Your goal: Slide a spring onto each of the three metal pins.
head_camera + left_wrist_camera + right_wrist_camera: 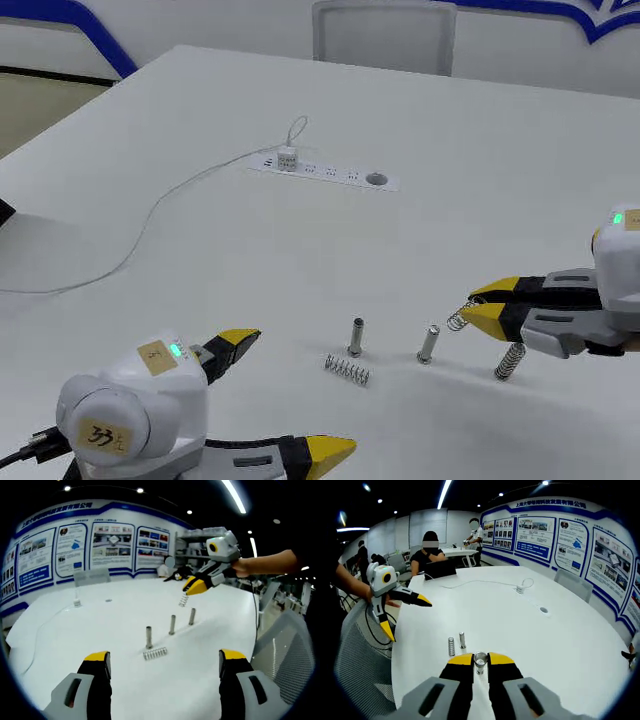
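**One pin of three (the sprung pin (510, 360)) is judged fitted.**
A spring (458, 318) is pinched by the right gripper (468, 303) beside the middle pin (428, 343); the left gripper (300, 390) is held spread, a loose spring (347, 369) left lying.

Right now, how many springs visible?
3: loose spring lying by a bare pin; second spring in the right gripper; third spring standing beside it, maybe on a pin.

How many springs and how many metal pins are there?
Springs: 3 (flat spring, held spring in the right gripper, upright spring)
Metal pins: 3 (near pin, middle pin, far pin)
Total: 6
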Demonstrator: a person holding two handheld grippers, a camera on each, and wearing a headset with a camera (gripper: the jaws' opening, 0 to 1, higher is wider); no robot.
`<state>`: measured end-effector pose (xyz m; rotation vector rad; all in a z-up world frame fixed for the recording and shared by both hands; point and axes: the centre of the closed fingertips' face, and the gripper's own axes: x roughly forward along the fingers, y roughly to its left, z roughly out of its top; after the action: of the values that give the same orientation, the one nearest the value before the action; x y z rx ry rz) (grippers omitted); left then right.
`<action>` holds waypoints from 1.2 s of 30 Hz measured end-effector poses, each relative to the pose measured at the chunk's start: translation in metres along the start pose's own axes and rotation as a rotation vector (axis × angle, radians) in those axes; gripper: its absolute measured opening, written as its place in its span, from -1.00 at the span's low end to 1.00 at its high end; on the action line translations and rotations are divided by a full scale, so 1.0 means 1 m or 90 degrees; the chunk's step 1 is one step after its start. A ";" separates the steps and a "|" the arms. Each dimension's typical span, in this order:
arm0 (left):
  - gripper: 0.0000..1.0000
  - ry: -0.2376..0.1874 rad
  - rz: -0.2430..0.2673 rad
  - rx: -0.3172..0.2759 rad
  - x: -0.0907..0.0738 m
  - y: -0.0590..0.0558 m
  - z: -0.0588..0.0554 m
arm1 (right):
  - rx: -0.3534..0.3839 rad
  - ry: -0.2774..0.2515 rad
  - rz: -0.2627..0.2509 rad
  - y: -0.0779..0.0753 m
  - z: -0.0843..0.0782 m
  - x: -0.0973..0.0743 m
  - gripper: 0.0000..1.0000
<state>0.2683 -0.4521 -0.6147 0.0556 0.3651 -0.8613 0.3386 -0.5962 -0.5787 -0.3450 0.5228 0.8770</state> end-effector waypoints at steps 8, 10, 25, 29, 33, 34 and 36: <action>0.91 -0.002 -0.007 -0.006 0.001 -0.003 0.001 | 0.008 0.023 -0.001 0.000 -0.005 0.016 -0.79; 0.92 -0.004 -0.009 -0.009 0.001 -0.003 0.001 | 0.003 0.032 0.000 0.001 -0.007 0.020 -0.79; 0.94 -0.002 -0.007 -0.026 0.002 -0.001 -0.002 | -0.025 0.092 0.008 0.002 -0.022 0.039 -0.79; 0.94 0.002 -0.008 -0.027 0.002 -0.001 -0.003 | -0.027 0.107 0.009 0.002 -0.027 0.045 -0.79; 0.93 -0.001 -0.009 -0.041 0.001 -0.001 -0.002 | -0.026 0.124 0.005 0.001 -0.034 0.051 -0.79; 0.93 -0.003 -0.007 -0.044 0.001 0.000 -0.001 | -0.024 0.125 0.006 0.001 -0.035 0.053 -0.79; 0.92 -0.007 -0.001 -0.051 0.000 0.003 -0.001 | -0.024 0.131 0.009 0.002 -0.038 0.055 -0.79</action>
<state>0.2708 -0.4499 -0.6161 -0.0239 0.3896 -0.8473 0.3554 -0.5785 -0.6414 -0.4696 0.7008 0.8702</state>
